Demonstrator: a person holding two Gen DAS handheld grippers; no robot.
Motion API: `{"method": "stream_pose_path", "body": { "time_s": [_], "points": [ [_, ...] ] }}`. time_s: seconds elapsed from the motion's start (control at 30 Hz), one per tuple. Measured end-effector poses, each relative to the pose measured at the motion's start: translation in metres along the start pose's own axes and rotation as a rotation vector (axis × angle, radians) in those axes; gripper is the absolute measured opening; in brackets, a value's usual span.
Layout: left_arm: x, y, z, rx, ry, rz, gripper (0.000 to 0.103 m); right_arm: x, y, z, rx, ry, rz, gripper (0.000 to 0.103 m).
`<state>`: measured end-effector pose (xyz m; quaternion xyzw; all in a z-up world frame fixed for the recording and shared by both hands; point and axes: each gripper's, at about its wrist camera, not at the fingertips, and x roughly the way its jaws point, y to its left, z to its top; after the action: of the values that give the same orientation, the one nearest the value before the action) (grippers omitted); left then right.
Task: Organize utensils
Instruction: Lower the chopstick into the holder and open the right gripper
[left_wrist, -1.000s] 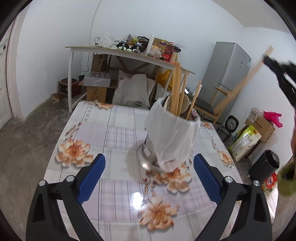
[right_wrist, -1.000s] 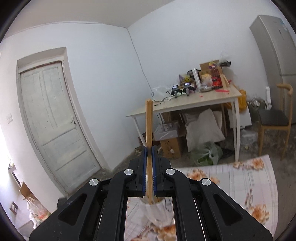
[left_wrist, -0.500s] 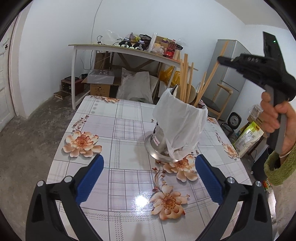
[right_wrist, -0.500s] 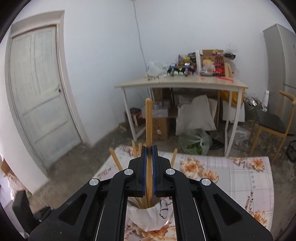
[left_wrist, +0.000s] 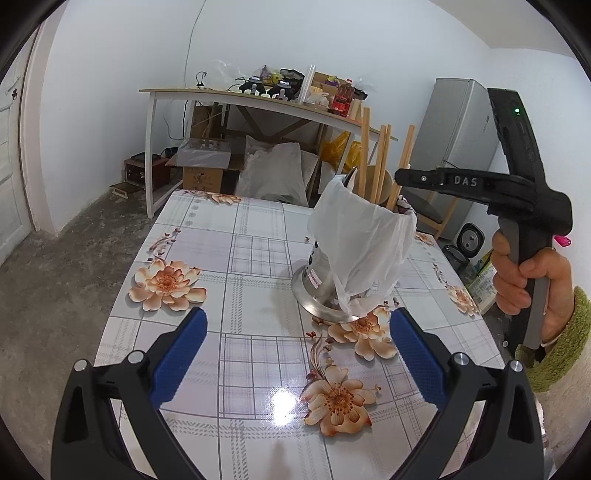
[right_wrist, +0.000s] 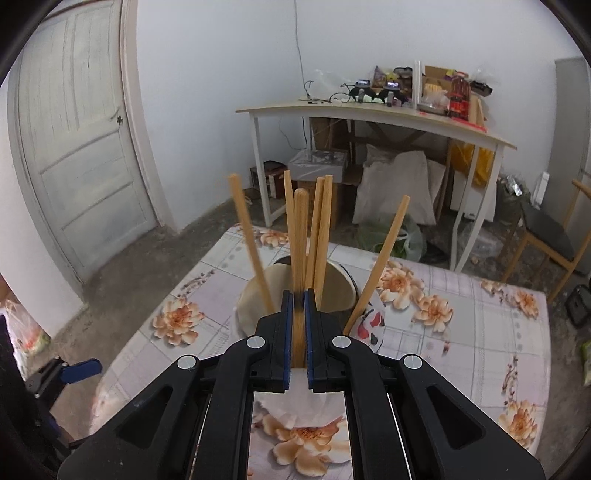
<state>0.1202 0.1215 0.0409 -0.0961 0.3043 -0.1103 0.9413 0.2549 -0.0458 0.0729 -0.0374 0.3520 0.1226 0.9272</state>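
A metal utensil holder (left_wrist: 321, 280) wrapped in a white plastic bag stands on the floral table (left_wrist: 229, 258) with several wooden chopsticks (left_wrist: 380, 158) upright in it. My right gripper (right_wrist: 298, 295) hangs just above the holder's rim (right_wrist: 340, 280). Its jaws are opening. One chopstick (right_wrist: 300, 229) stands between them with its lower end in the holder, and a thin gap shows beside it. From the left wrist view the right gripper (left_wrist: 398, 178) reaches over the holder from the right. My left gripper (left_wrist: 299, 332) is wide open, low over the table, with nothing between its fingers.
A hand (left_wrist: 524, 273) in a green sleeve holds the right gripper's handle. Beyond the table are a cluttered white desk (left_wrist: 258, 99), boxes and sacks under it, a grey fridge (left_wrist: 458, 140), a wooden chair (right_wrist: 546, 236) and a white door (right_wrist: 74, 147).
The right gripper came down over the holder, tipping downward, and lowered its chopstick in among the others. Its pads have eased off the stick. The left gripper stayed where it was.
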Motion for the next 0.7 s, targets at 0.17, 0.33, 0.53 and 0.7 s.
{"method": "stream_pose_path", "body": {
  "time_s": [0.17,0.33,0.53,0.7],
  "points": [
    [-0.01,-0.007,-0.002,0.012,-0.013,0.023,0.097,-0.032,-0.003,-0.01,0.046,-0.056,0.046,0.042],
    [-0.02,-0.019,-0.006,0.032,-0.016,0.058,0.097,-0.069,-0.006,-0.049,0.101,-0.075,0.088,0.065],
    [-0.029,-0.037,-0.013,0.089,-0.034,0.129,0.097,-0.089,-0.01,-0.1,0.173,-0.011,-0.003,0.084],
    [-0.035,-0.05,-0.02,0.108,-0.037,0.15,0.097,-0.094,-0.005,-0.13,0.23,0.055,-0.117,0.093]
  ]
}}
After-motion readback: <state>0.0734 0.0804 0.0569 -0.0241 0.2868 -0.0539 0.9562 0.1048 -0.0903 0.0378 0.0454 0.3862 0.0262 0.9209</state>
